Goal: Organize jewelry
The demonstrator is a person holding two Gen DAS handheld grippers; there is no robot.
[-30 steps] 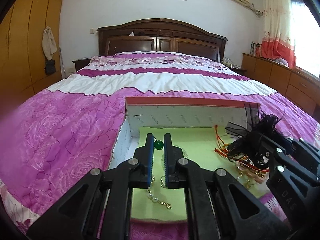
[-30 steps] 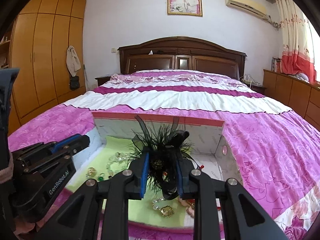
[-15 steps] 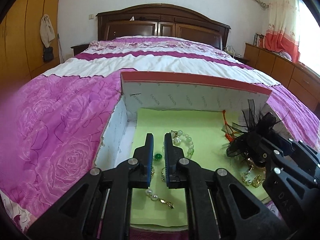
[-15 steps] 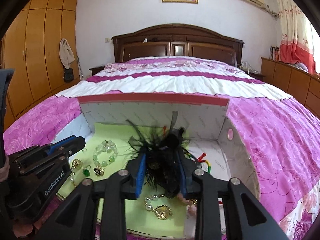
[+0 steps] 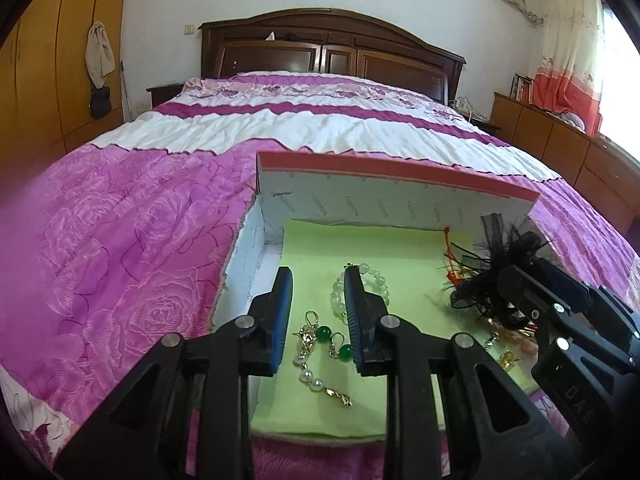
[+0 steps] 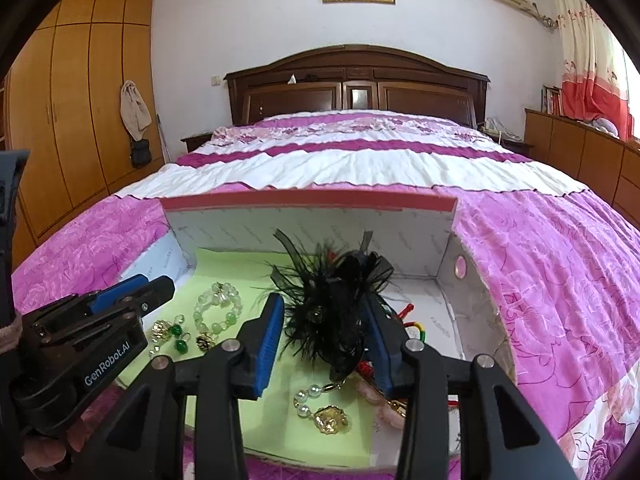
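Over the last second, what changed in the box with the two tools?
Both tools have just been opening. The left tool let go of the green bead earrings, now lying on the green liner. The right tool loosened around the black feather piece, apparently released. The pale bead bracelet and box stayed put.

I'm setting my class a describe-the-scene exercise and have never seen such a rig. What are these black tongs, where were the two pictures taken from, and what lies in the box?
There is no robot here. A person holds a two-fingered gripper in each hand, and each carries a camera looking along its fingers. One picture comes from the left gripper, the other from the right gripper. On the bed stands an open box lined with a green sheet. On the sheet lie green-bead earrings, a pale bead bracelet and other trinkets. Both grippers have just been opening. The earrings lie loose between the left fingers, a black feather ornament sits between the right ones, and neither looks gripped.
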